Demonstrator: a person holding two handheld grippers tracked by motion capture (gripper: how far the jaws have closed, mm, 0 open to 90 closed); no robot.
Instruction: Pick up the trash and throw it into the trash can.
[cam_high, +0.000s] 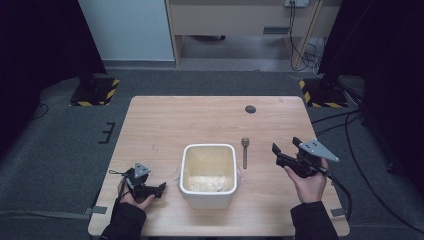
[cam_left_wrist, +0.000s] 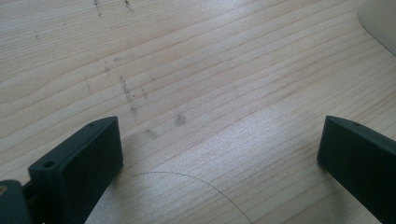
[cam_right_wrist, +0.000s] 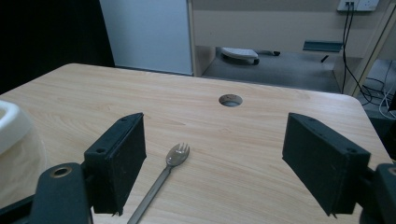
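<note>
Table (cam_high: 165, 120): white tub (cam_high: 208, 175), spork (cam_high: 245, 151).
Left gripper (cam_high: 161, 188) at 8 o'clock, right gripper (cam_high: 285, 148) at 3 o'clock; both wide open, empty.

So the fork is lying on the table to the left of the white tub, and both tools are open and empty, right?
Not quite: the fork lies to the right of the white tub, not the left, as the high view shows. The rest holds: it lies flat on the table, and the left tool and right tool are both open and empty.
</note>
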